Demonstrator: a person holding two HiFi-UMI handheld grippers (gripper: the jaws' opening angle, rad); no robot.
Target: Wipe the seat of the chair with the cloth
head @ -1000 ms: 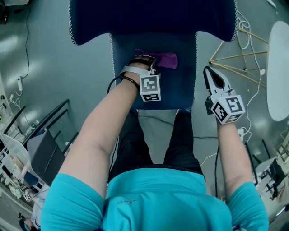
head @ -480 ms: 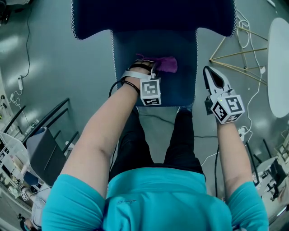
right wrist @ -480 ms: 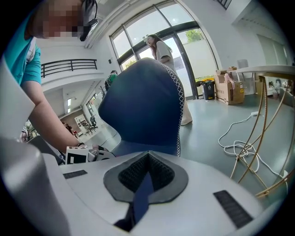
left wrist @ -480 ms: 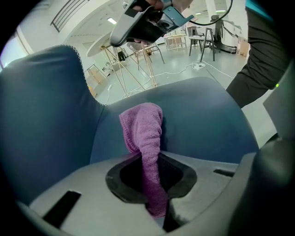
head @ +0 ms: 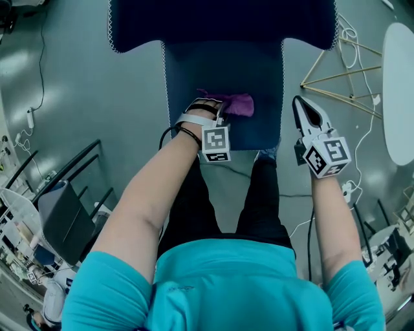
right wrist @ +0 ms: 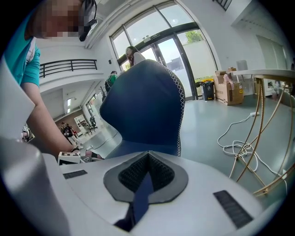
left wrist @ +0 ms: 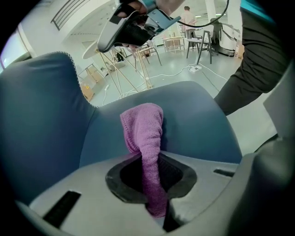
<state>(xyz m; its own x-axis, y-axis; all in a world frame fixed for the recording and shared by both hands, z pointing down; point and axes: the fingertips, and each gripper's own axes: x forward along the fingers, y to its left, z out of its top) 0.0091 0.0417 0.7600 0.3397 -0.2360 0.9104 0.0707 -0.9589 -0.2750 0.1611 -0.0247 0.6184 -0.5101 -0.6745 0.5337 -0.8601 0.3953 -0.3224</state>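
Note:
The blue chair's seat [head: 259,77] lies straight ahead in the head view, its backrest [head: 220,19] at the top. A purple cloth [head: 235,103] rests on the seat's near half. My left gripper [head: 218,105] is shut on the cloth [left wrist: 143,126], which hangs bunched out of the jaws and touches the seat [left wrist: 193,115]. My right gripper [head: 298,103] hovers off the seat's right edge, shut with nothing in it. In the right gripper view the gripper [right wrist: 146,173] faces the backrest [right wrist: 143,101] from the side.
A white round table [head: 398,90] and a thin-legged wooden frame [head: 336,81] stand to the right. White cables [head: 359,149] lie on the floor there. A dark rack [head: 61,200] stands at the left. The person's legs [head: 187,200] are just in front of the seat.
My left gripper has dragged the cloth across the seat toward its front edge. The right gripper has stayed where it was.

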